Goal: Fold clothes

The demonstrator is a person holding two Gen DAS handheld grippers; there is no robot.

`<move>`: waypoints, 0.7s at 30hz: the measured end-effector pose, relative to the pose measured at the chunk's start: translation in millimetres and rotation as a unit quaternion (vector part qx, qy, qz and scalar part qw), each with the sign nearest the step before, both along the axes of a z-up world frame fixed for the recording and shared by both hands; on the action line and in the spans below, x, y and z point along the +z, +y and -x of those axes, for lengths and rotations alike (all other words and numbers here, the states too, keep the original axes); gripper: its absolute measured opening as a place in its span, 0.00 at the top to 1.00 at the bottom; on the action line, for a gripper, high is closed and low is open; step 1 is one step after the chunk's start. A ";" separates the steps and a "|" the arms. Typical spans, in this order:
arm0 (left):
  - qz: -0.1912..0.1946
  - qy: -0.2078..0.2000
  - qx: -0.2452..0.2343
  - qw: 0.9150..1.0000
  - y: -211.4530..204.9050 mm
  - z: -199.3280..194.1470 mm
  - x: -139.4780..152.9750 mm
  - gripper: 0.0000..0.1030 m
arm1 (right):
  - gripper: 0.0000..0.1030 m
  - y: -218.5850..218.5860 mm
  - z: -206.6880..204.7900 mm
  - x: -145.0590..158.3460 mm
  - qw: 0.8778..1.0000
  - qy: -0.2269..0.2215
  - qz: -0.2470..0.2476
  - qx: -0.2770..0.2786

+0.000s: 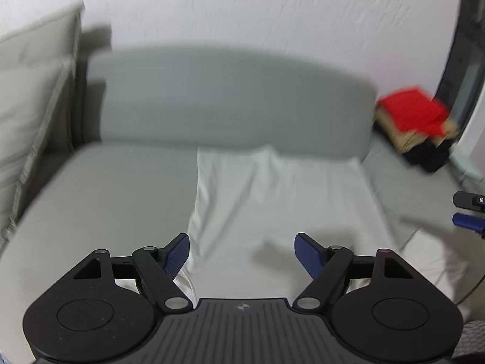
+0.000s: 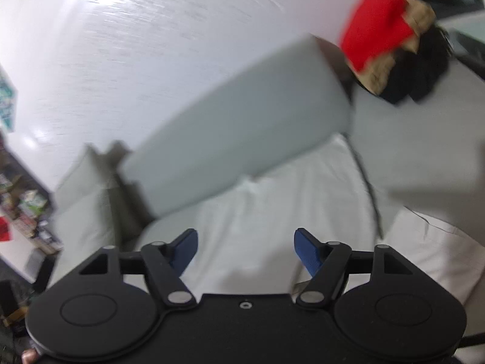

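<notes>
1. The grey sofa point(image 1: 100, 200) carries everything; its back cushion point(image 1: 236, 97) runs along the far edge of the seat, and you work on the seat in front of it.
2. The white garment point(image 1: 272, 200) lies spread on the seat, its far edge touching the foot of the back cushion, with more white cloth toward the seat's right front corner. Judge where its free edges and corners lie before you reach in.
3. A stack of folded clothes point(image 1: 415, 121), red on top, sits at the far right corner of the seat; keep the next fold clear of it.
4. Your left gripper point(image 1: 242, 256) is spread, nothing between the pads, above the garment's near part.
5. Your right gripper point(image 2: 245, 251) is likewise spread and empty. Bring both down on matching corners, pinch only one layer, and lift evenly.
</notes>
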State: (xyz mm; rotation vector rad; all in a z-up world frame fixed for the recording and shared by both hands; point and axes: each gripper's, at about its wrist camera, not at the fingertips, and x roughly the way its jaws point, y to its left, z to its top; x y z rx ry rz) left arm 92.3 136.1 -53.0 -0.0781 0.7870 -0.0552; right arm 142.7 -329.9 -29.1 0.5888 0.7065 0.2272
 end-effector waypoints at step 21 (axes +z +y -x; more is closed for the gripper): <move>-0.069 0.054 0.148 0.985 27.1 -124.9 -134.8 0.88 | 1.00 -24.2 -82.3 -174.8 0.966 0.115 0.167 -0.162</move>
